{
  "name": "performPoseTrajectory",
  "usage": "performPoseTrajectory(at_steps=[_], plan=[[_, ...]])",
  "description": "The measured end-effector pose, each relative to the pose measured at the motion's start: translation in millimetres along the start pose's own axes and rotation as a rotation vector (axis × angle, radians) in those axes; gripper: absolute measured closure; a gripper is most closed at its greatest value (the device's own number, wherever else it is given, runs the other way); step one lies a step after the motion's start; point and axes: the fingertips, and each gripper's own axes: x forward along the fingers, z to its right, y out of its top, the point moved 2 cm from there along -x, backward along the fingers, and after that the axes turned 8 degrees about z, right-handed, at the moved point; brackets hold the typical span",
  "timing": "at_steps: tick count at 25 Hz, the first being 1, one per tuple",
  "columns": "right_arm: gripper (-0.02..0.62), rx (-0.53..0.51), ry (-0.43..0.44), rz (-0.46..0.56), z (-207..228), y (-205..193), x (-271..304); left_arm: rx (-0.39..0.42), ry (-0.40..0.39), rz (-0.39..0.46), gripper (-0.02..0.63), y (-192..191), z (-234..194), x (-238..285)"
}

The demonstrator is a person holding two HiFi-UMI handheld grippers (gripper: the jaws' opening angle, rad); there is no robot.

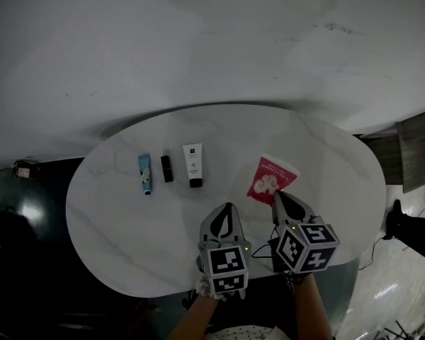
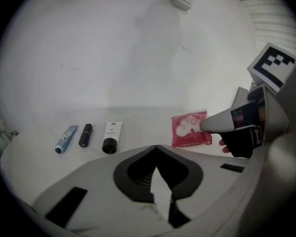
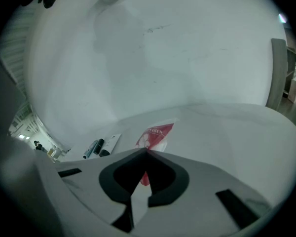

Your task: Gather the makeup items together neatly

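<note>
Now my left gripper [image 1: 229, 210] and right gripper [image 1: 278, 197] are pressed together, empty. The stray sachet [image 1: 270, 179] comes next; I'd open the right one.

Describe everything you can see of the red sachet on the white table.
The red sachet is a thin, flat packet with a white swirl print and a pale far edge. It lies flat and slightly askew on the white table. The shut right tool is at its near edge; contact cannot be told.
</note>
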Motion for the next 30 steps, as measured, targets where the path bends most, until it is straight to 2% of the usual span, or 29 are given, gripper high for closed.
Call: performPoseTrajectory(at_steps=[11, 30], plan=[[0.58, -0.129, 0.14, -0.093, -41, 14, 47, -0.067, 0.084, 0.027, 0.578, 5, -38, -1], [0.58, -0.231, 0.249, -0.236, -60, 2, 90, -0.104, 0.113, 0.021, 0.578, 2, -55, 2]])
